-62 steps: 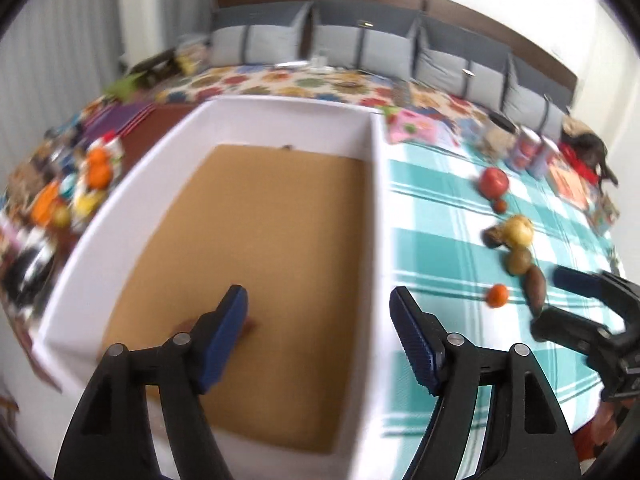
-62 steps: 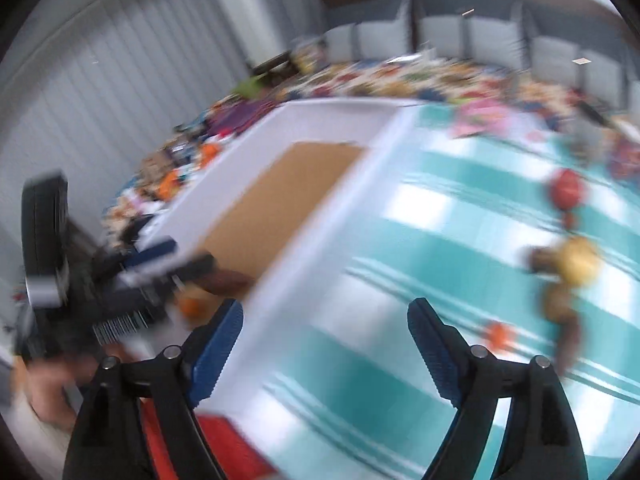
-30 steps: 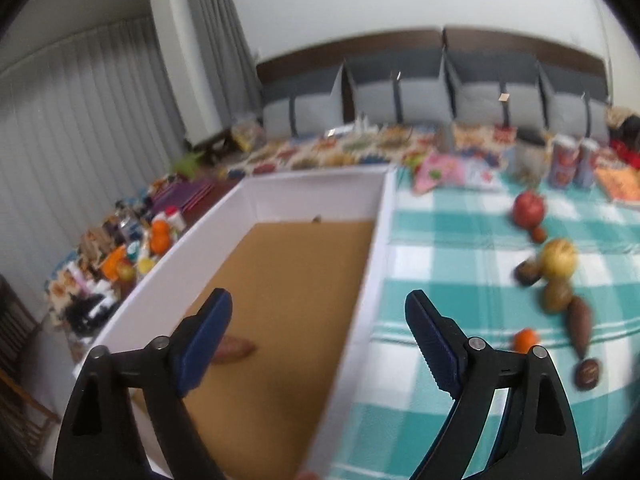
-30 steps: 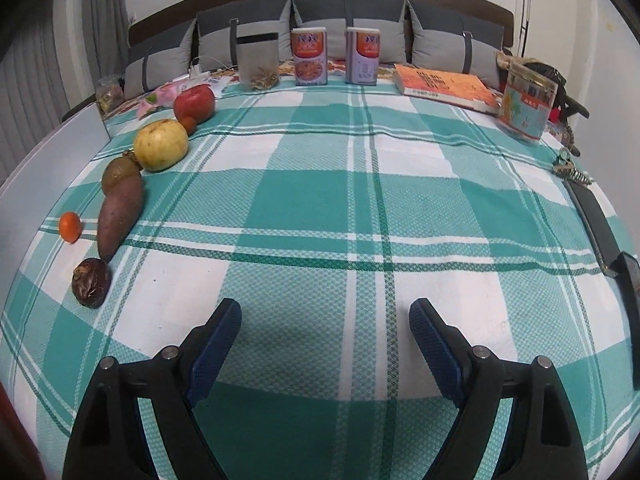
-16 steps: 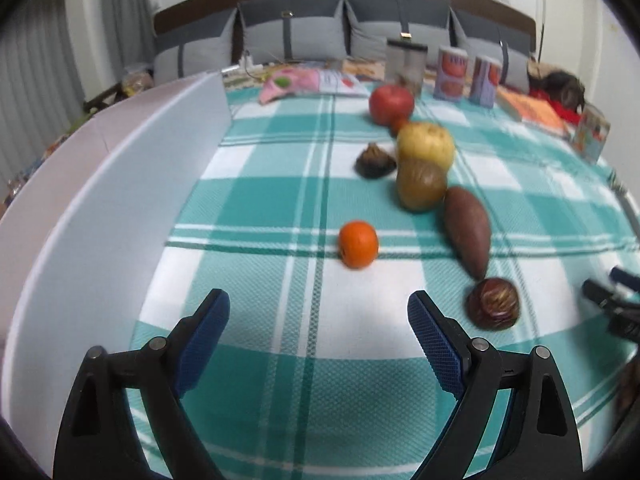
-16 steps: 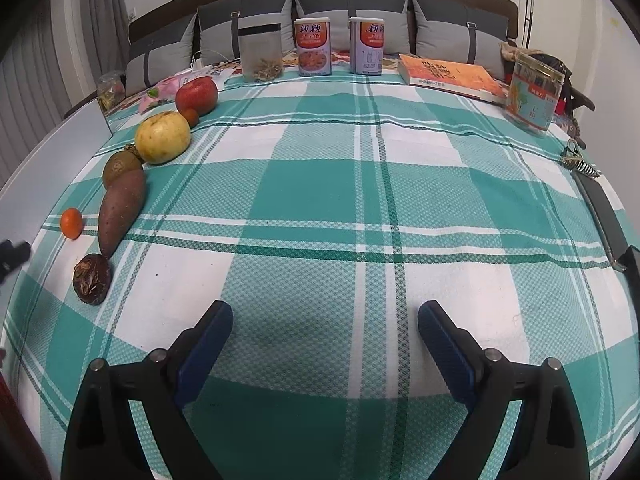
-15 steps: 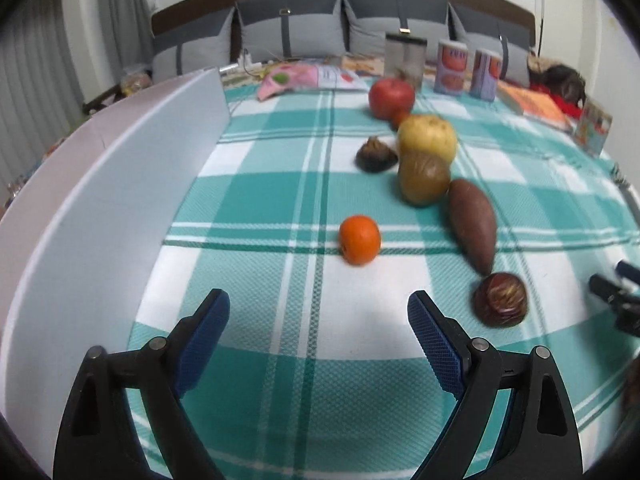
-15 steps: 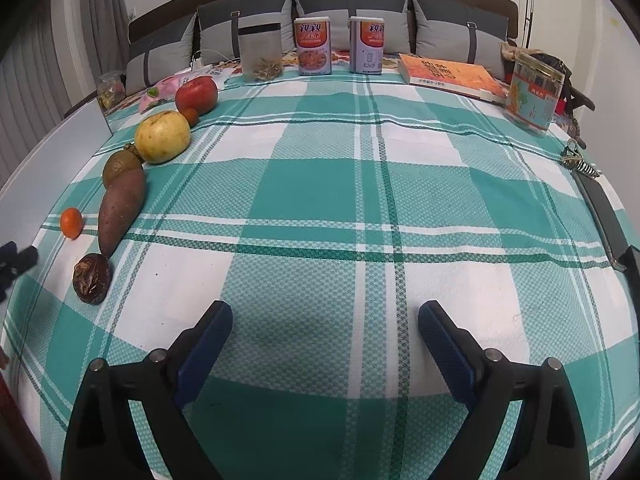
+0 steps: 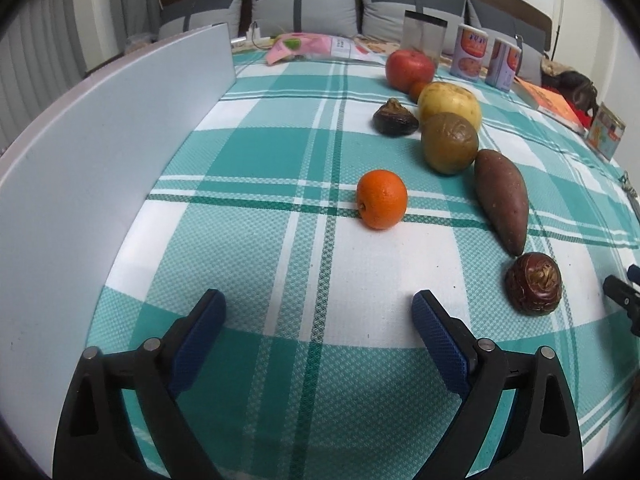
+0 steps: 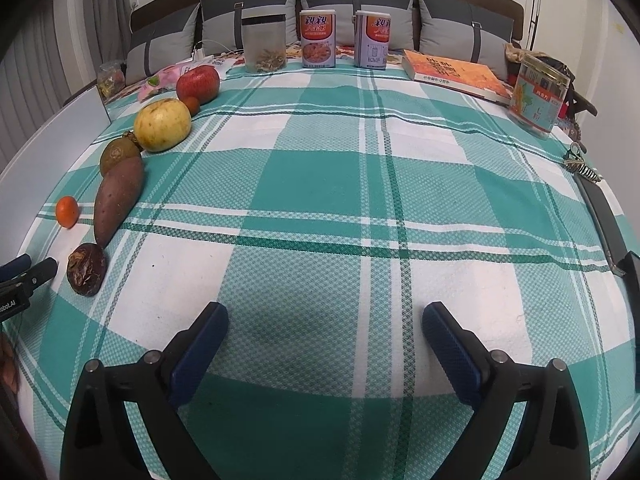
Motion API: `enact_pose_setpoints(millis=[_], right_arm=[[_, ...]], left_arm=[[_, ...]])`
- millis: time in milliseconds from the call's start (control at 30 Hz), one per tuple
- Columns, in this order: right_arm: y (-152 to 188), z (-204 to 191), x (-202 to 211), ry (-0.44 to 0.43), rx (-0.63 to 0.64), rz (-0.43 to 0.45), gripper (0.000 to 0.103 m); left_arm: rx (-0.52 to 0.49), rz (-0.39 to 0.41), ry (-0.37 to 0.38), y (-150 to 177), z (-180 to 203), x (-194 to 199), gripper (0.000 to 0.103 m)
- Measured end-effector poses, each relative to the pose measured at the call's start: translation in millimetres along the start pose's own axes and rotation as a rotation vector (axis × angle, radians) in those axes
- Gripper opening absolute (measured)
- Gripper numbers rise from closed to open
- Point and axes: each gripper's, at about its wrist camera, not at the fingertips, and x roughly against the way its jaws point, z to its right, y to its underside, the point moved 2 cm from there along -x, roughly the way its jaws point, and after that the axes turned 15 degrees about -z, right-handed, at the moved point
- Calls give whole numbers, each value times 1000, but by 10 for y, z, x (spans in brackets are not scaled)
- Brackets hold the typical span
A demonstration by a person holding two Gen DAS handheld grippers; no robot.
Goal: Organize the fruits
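Observation:
A row of fruit lies on the green checked cloth: a small orange [image 9: 382, 199], a sweet potato [image 9: 502, 199], a dark wrinkled fruit [image 9: 533, 289], a brown-green fruit [image 9: 450, 143], a yellow fruit [image 9: 449, 104], a dark fig-like piece [image 9: 395, 117] and a red apple [image 9: 409, 69]. My left gripper [image 9: 318, 322] is open and empty, just short of the orange. My right gripper [image 10: 324, 332] is open and empty over bare cloth, right of the row [image 10: 119, 197].
A white box wall [image 9: 100, 152] stands along the left. Two cans [image 10: 318, 39], a clear bag [image 10: 265, 43], a book [image 10: 452, 72] and a jar [image 10: 538, 94] stand at the back. A dark strap [image 10: 604, 220] lies at the right edge.
My left gripper swung from over the white box to the fruit row and now sits lower and closer to the orange. The right gripper has hardly moved in the last half second.

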Motion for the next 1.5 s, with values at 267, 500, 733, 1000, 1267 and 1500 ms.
enact_pose_setpoints(millis=[267,500,733,1000,1267,1500], right_arm=[[-211,73,36,-8,-72,-30,97],[-592,120,-175,44,-83,-74,98],[-615,191,-282,53,-122,-59,103],[-583,192,-273,51,-125,-29,103],[-582,192,-273,49,-125,-29,103],[-583,191,-273,48,-125,-29,103]], left_arm=[[1,0,2,2,-7,-2,95],[1,1,2,3,-6,-2,95],[1,1,1,4,-6,-1,95],[1,1,1,5,-6,1,95],[1,1,0,3,-6,0,95],[1,1,-1,5,-4,1,96]])
